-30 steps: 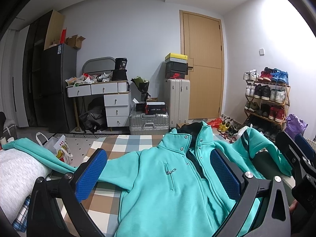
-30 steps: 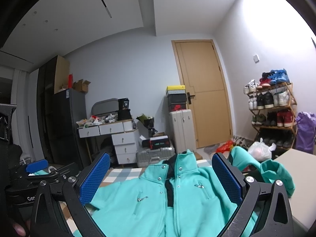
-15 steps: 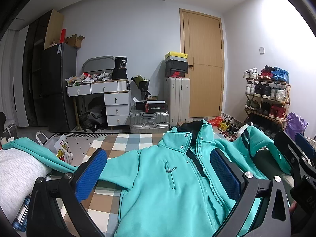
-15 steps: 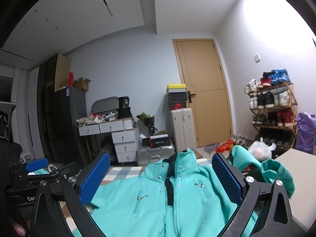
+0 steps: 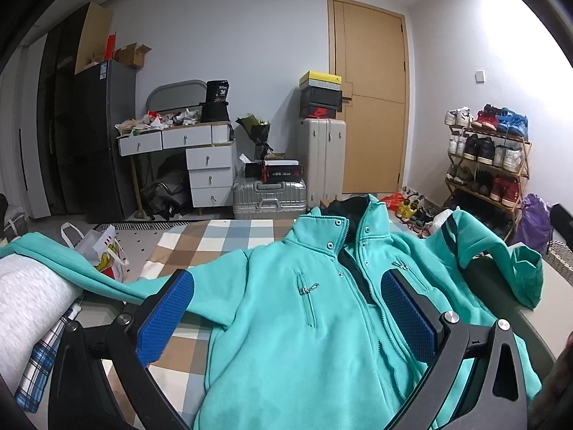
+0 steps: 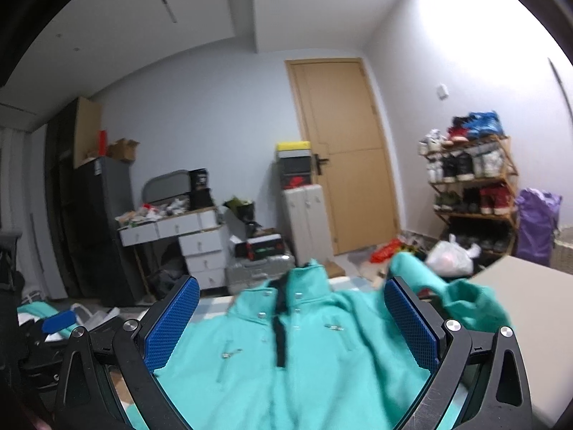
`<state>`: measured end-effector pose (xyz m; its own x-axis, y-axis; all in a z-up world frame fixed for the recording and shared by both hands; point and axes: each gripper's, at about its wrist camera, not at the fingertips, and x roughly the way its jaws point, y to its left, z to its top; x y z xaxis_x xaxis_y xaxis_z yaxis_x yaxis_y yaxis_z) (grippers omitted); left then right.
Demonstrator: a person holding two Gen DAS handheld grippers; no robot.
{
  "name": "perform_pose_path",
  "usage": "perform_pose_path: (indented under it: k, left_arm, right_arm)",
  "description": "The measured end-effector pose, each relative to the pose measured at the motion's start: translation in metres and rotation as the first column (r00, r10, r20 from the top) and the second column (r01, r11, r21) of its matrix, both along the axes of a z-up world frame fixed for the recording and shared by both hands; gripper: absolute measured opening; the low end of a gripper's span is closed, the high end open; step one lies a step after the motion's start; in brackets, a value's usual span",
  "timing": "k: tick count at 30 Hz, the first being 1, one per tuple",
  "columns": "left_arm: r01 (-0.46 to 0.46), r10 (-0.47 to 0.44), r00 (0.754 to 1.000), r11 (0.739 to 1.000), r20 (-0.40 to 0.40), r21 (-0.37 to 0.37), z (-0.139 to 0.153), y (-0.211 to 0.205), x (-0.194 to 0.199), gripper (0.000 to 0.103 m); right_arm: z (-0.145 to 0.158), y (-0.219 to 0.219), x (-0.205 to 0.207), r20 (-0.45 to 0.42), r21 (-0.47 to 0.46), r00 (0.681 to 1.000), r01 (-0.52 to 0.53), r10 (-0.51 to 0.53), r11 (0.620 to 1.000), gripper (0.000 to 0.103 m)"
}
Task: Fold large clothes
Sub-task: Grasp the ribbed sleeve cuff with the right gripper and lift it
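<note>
Hovering low over the hem end, the left claw (image 5: 286,319) and the right claw (image 6: 292,326) are both spread wide and hold nothing. A teal jacket (image 5: 308,322) lies face up on the checked surface (image 5: 200,240) straight ahead of both, its long axis running away from them, collar farthest. One sleeve trails left, nearer the left claw; the other bunches right, nearer the right claw. Far back, a black box (image 5: 217,91) seems to read "36".

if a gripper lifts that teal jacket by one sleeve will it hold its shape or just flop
The teal jacket would likely flop: it already lies rumpled, one sleeve draped across a grey roll. The thick fleece looks fairly heavy, so expect sag. The blue ribbed pads should probably grip it.
</note>
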<state>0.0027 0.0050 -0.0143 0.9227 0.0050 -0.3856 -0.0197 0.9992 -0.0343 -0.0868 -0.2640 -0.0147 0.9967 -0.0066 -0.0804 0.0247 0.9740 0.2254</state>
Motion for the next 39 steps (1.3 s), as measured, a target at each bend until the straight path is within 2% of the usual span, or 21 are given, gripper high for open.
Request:
perform_pose_path:
  k: [3, 7, 9, 11, 15, 16, 20, 22, 24, 26, 29, 33, 35, 39]
  left_arm:
    - [0.022, -0.022, 1.0, 1.0, -0.006, -0.004, 0.001, -0.003, -0.004, 0.102]
    - [0.049, -0.048, 0.999, 0.999, -0.012, 0.022, 0.002, -0.012, -0.004, 0.102]
    - [0.056, -0.055, 0.998, 0.998, -0.013, 0.034, 0.002, -0.016, -0.003, 0.102]
    - [0.067, -0.067, 0.998, 0.996, -0.014, 0.05, 0.001, -0.021, -0.002, 0.102]
    - [0.079, -0.078, 0.997, 0.994, -0.022, 0.082, -0.002, -0.026, -0.001, 0.102]
    - [0.08, -0.078, 0.997, 0.993, -0.024, 0.088, -0.003, -0.027, 0.0, 0.102]
    - [0.086, -0.083, 0.996, 0.99, -0.031, 0.113, -0.005, -0.029, -0.001, 0.102]
    - [0.087, -0.084, 0.996, 0.989, -0.035, 0.122, -0.006, -0.031, 0.0, 0.102]
    - [0.087, -0.083, 0.996, 0.988, -0.039, 0.13, -0.008, -0.033, 0.002, 0.102]
    - [0.089, -0.084, 0.995, 0.987, -0.047, 0.132, -0.009, -0.034, 0.003, 0.102]
    - [0.092, -0.086, 0.995, 0.986, -0.05, 0.137, -0.01, -0.037, 0.003, 0.102]
    - [0.092, -0.086, 0.995, 0.984, -0.047, 0.153, -0.011, -0.04, 0.001, 0.102]
    - [0.088, -0.082, 0.996, 0.981, -0.047, 0.17, -0.012, -0.042, 0.001, 0.102]
    - [0.079, -0.072, 0.996, 0.978, -0.046, 0.194, -0.015, -0.043, 0.001, 0.102]
  right_arm:
    - [0.005, -0.045, -0.001, -0.068, 0.033, 0.996, 0.053, -0.051, 0.998, 0.103]
    - [0.012, -0.096, 0.012, -0.168, -0.076, 0.977, 0.122, -0.133, 0.99, 0.103]
    - [0.011, -0.112, 0.03, -0.25, -0.139, 0.959, 0.098, -0.131, 0.985, 0.103]
    - [0.003, -0.129, 0.053, -0.355, -0.164, 0.93, 0.041, -0.098, 0.986, 0.103]
    - [-0.019, -0.146, 0.08, -0.447, -0.16, 0.891, 0.005, -0.077, 0.987, 0.103]
    - [-0.03, -0.148, 0.091, -0.487, -0.181, 0.87, -0.015, -0.076, 0.983, 0.103]
    - [-0.06, -0.153, 0.113, -0.576, -0.236, 0.812, -0.054, -0.095, 0.97, 0.096]
    - [-0.069, -0.162, 0.123, -0.607, -0.234, 0.788, -0.054, -0.102, 0.971, 0.08]
    - [-0.073, -0.173, 0.127, -0.636, -0.211, 0.765, -0.05, -0.098, 0.976, 0.04]
    - [-0.067, -0.186, 0.121, -0.631, -0.137, 0.773, -0.028, -0.065, 0.99, 0.021]
    - [-0.047, -0.211, 0.105, -0.562, -0.025, 0.826, 0.032, -0.04, 0.999, 0.018]
    - [-0.016, -0.26, 0.089, -0.515, 0.096, 0.852, 0.162, -0.09, 0.982, 0.015]
    - [-0.001, -0.292, 0.083, -0.512, 0.152, 0.847, 0.255, -0.145, 0.955, 0.013]
    - [0.029, -0.36, 0.066, -0.481, 0.258, 0.828, 0.449, -0.289, 0.856, 0.012]
